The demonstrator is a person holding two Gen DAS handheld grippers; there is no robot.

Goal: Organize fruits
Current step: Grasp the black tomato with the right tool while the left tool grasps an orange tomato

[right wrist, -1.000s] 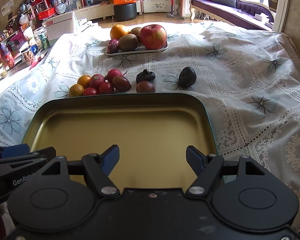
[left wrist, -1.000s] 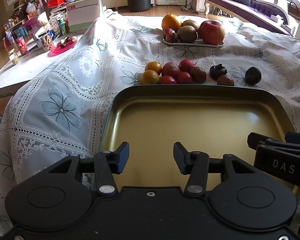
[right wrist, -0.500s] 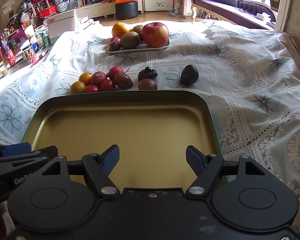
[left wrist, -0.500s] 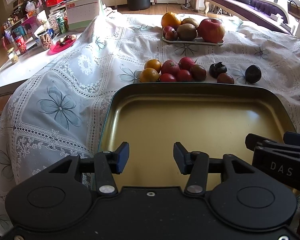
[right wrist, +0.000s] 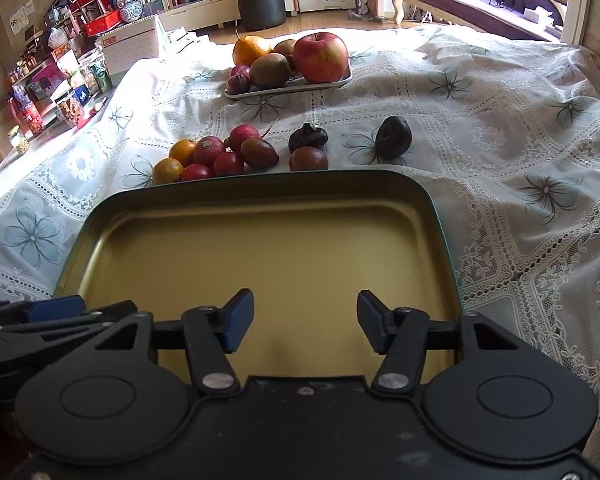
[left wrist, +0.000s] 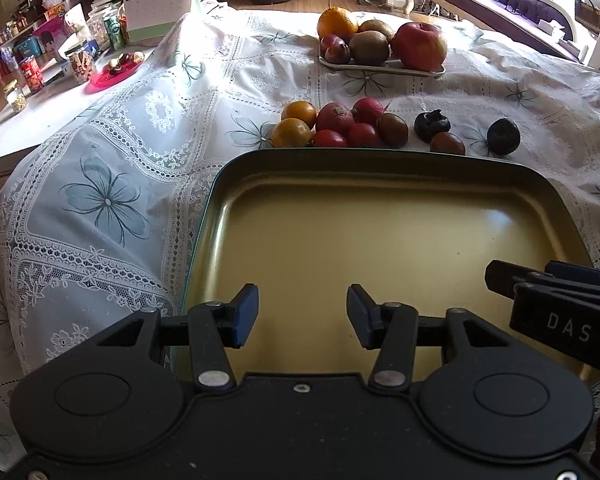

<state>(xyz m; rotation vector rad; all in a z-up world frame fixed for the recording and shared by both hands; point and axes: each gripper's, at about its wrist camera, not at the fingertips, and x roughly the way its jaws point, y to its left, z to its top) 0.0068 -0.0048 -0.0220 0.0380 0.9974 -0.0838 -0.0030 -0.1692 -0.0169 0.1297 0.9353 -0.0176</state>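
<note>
A wide gold tray (left wrist: 380,240) (right wrist: 260,256) with a dark rim lies empty on the lace tablecloth right in front of both grippers. Beyond its far edge sits a cluster of small fruits: two oranges (left wrist: 296,122) (right wrist: 176,160), several red fruits (left wrist: 342,126) (right wrist: 216,156) and three dark fruits (left wrist: 502,136) (right wrist: 392,138). My left gripper (left wrist: 302,316) hovers open over the tray's near left part, holding nothing. My right gripper (right wrist: 304,322) is open over the near right part, also holding nothing. The right gripper's side shows in the left wrist view (left wrist: 552,304).
A small white tray (left wrist: 380,66) (right wrist: 288,84) farther back holds a big apple, kiwis, an orange and small plums. Jars, cans and a red dish crowd the uncovered left table end (left wrist: 80,64). The tablecloth (right wrist: 520,160) spreads to the right.
Both views have crept slightly forward and tilted; the fruits sit a little lower in view. The right gripper's fingers stand somewhat closer together than before. Nothing was grasped.
</note>
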